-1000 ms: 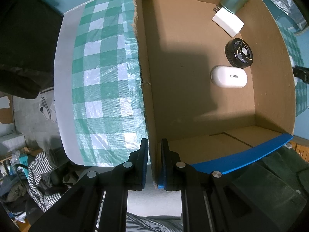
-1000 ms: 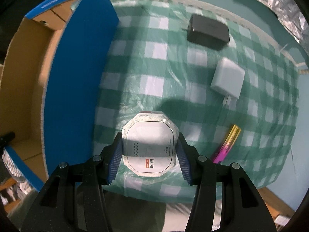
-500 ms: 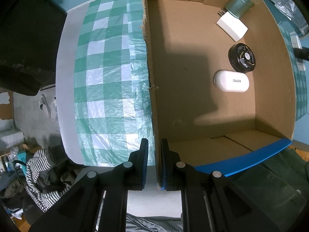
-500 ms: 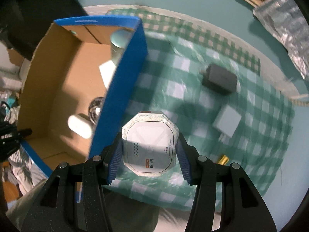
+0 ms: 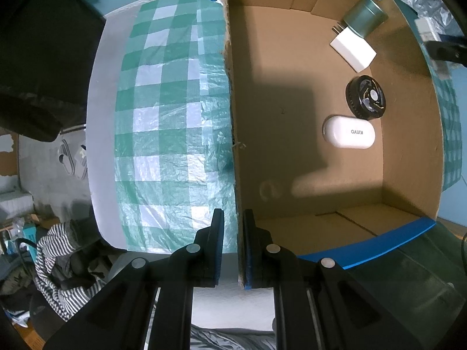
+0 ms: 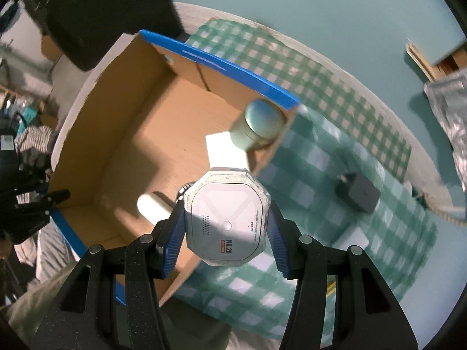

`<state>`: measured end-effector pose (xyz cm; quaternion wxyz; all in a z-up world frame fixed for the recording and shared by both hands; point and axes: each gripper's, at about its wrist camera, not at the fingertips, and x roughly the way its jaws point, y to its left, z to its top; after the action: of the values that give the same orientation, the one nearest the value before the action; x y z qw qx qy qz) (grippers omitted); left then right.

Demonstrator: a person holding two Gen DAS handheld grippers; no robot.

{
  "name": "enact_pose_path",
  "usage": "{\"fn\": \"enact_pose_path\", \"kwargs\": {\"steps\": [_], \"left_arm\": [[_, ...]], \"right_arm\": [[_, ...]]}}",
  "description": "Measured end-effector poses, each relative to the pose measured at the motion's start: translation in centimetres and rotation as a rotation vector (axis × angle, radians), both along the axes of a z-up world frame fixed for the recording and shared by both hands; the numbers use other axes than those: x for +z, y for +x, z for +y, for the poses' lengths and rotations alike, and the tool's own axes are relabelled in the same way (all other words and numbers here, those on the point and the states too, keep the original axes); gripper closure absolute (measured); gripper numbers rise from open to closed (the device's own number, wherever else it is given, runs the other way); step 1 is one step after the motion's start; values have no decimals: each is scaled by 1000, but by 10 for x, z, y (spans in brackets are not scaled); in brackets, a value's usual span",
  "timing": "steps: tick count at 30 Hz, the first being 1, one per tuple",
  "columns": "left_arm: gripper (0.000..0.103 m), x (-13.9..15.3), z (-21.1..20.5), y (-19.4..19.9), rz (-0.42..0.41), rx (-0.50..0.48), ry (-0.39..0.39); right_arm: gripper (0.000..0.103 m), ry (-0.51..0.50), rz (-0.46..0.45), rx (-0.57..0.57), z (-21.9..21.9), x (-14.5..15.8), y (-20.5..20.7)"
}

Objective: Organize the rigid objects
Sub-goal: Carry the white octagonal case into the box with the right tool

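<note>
Matt corrugated cardboard box [image 5: 306,151] sits on a glossy, crinkled plastic checked tablecloth [image 5: 163,134].

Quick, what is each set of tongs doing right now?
Left tongs: shut on the cardboard box wall.
Right tongs: shut on the octagonal white device.

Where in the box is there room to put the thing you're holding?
Most of the cardboard box floor is bare, from the wall the left gripper pinches across to the middle. The far side is crowded: green tin, white charger, black disc, white case.
</note>
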<state>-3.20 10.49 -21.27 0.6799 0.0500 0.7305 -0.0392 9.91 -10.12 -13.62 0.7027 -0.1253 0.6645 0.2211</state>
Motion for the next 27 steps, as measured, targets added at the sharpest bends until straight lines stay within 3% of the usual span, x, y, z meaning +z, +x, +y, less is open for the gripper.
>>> {"fn": "enact_pose_path", "kwargs": {"steps": [14, 27], "left_arm": [[92, -2, 0, 1, 8, 5, 3], [92, -3, -1, 2, 17, 5, 13]], "right_arm": [[50, -48, 79, 164, 53, -50, 10], [50, -72, 87, 177, 60, -65, 14]]}}
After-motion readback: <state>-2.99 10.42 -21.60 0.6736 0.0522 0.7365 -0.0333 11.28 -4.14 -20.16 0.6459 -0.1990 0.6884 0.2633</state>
